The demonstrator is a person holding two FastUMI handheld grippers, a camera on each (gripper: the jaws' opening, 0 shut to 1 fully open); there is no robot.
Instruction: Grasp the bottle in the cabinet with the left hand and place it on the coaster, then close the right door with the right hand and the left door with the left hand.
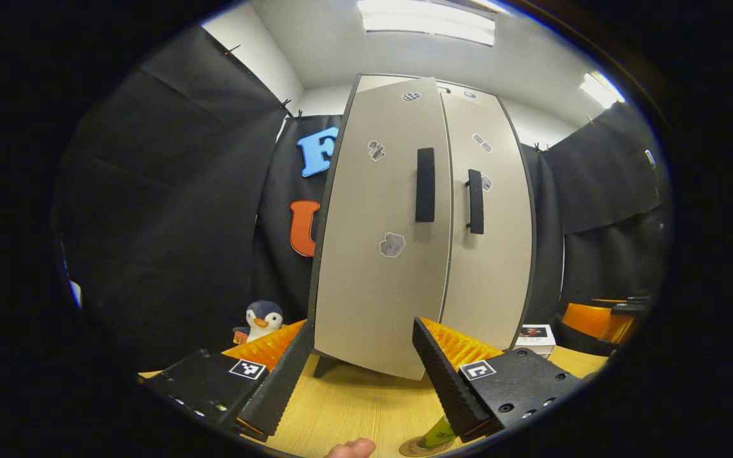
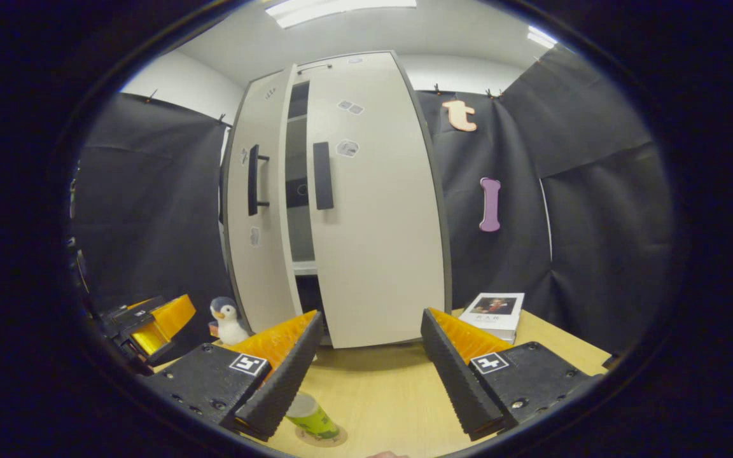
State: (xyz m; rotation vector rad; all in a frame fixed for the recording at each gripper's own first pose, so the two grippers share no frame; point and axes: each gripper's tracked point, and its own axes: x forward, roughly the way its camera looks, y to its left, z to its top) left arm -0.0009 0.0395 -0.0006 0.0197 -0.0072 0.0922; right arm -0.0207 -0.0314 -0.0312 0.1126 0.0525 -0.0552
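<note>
Your left gripper [image 1: 357, 356] and right gripper [image 2: 371, 346] both stand wide open, holding nothing, facing the cabinet [image 2: 341, 203]. The bottle [image 2: 312, 416] stands on the coaster [image 2: 335, 437] on the table [image 2: 379, 394]; the right door [image 2: 379, 210] is shut and the left door [image 2: 258, 216] hangs ajar. A penguin [image 2: 226, 320] sits left of the cabinet, a book [image 2: 494, 313] right of it.

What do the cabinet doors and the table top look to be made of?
Cabinet doors: likely laminated board, matte pale grey, flat with dark edges and black handles. Table top: wood or wood-look laminate, light yellow with fine grain lines and a dull sheen.
</note>
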